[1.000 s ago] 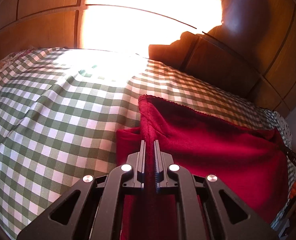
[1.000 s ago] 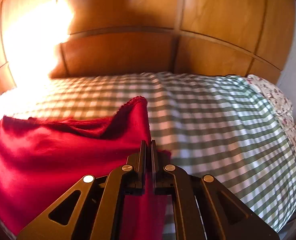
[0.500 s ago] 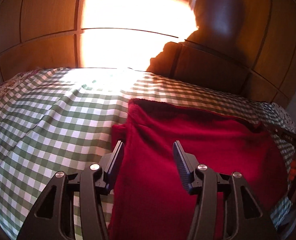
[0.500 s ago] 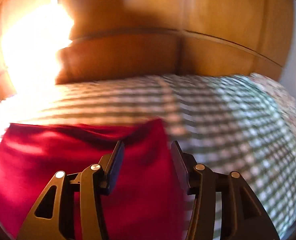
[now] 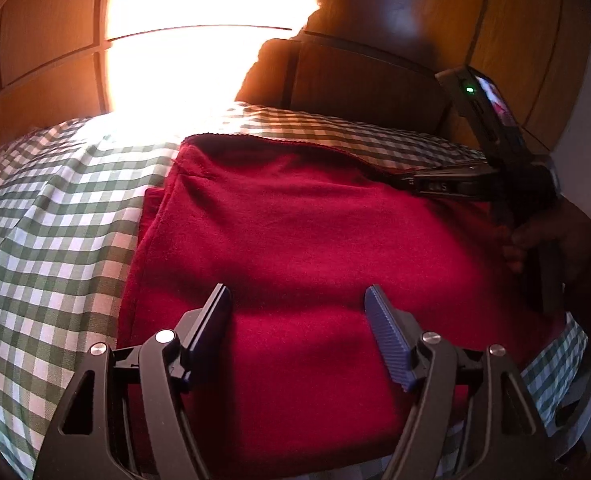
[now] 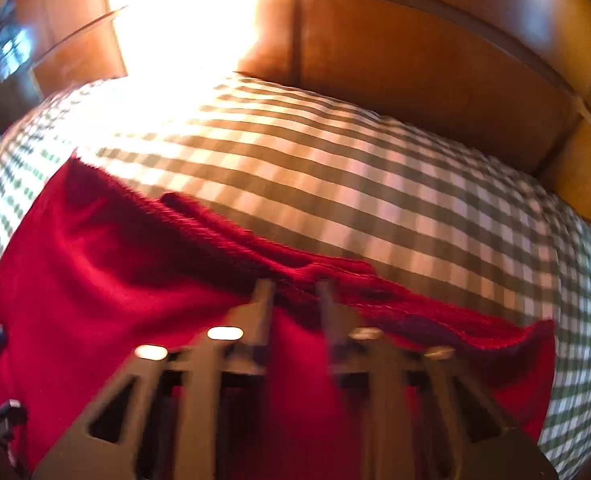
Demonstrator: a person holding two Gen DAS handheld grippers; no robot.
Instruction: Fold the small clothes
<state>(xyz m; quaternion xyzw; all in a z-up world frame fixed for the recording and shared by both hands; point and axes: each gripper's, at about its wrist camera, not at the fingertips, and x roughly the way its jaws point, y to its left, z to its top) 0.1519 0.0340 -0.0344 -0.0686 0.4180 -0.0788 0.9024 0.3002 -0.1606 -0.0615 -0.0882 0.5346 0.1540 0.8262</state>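
Now the folded red garment [image 5: 295, 240] lies flat, left tool [image 5: 298, 304] wide, right tool [image 6: 293, 292] narrowly parted.

Deep red garment [image 5: 303, 240], plain, no print; far hem darker, slightly ribbed. It fills the space between and ahead of the left gripper [image 5: 297, 300] fingers. Those fingers: black frames, silver bolts, dark blue ribbed pads [image 5: 387, 340]. Bedcover [image 5: 55, 216] green-and-white gingham, left of and beyond the fingers; washed out to white in the sun patch. Headboard [image 5: 375, 80] warm orange-brown wood beyond it. Right gripper [image 6: 293, 292] blurred, dark grey-black, pale bolt glints; red cloth between and ahead of its fingers, gingham beyond and to their right. Seen beyond the left fingers, it has a small green light.
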